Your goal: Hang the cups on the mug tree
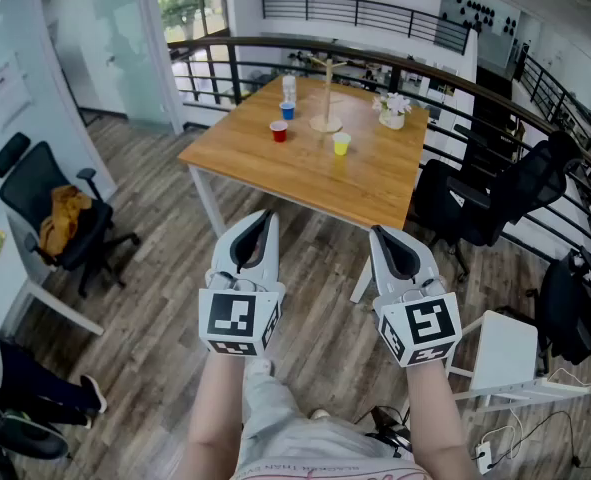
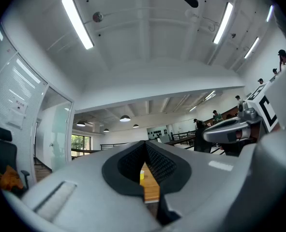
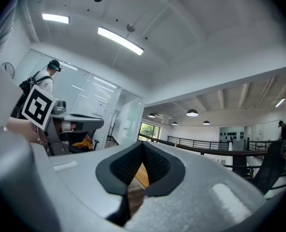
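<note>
Cups stand well apart from both grippers, on the far table [image 1: 275,173]: a red cup [image 1: 279,131], a blue cup [image 1: 287,110] and a yellow cup [image 1: 341,144], all near the mug tree [image 1: 325,93], whose pegs look bare. The person stands short of the table, with the left gripper [image 1: 265,216] and right gripper [image 1: 380,234] held out side by side. Both have their jaws pressed together and nothing in them.

The cups look small and light, likely plastic, so easy to tip or knock over. I'd guess a pinch on the wall at the rim, one pad inside and one outside, suits them best. Whether they have handles is too small to tell.

Only the head view shows the tree and all three cups. The left gripper view catches just the yellow cup and a strip of table in the notch under its pads. The right gripper view shows a sliver of table and floor, and no cup
</note>
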The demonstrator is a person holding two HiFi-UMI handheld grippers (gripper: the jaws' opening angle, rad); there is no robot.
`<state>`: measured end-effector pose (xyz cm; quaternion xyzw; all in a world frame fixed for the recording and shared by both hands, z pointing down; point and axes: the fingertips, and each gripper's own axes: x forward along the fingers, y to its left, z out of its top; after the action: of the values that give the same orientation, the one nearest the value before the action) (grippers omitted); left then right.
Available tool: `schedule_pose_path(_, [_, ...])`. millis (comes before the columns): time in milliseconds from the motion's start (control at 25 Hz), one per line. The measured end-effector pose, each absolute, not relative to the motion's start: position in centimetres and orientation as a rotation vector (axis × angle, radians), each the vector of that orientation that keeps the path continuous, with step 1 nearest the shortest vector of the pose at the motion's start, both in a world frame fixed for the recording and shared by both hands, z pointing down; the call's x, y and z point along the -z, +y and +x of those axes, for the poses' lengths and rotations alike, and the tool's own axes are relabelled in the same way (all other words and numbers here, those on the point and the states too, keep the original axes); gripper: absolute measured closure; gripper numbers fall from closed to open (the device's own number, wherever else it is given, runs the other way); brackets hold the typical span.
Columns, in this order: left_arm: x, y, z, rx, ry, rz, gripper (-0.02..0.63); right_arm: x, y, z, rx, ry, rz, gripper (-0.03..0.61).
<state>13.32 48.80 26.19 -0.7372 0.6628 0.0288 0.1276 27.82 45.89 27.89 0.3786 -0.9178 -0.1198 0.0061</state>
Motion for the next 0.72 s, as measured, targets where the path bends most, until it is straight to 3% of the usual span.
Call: schedule_pose_path(720, [-26.1,38.8,6.8,-0.125,1.924,-2.155,0.598,-27.1,35.1,25.6,0.383,-2.799,1.339,0.577])
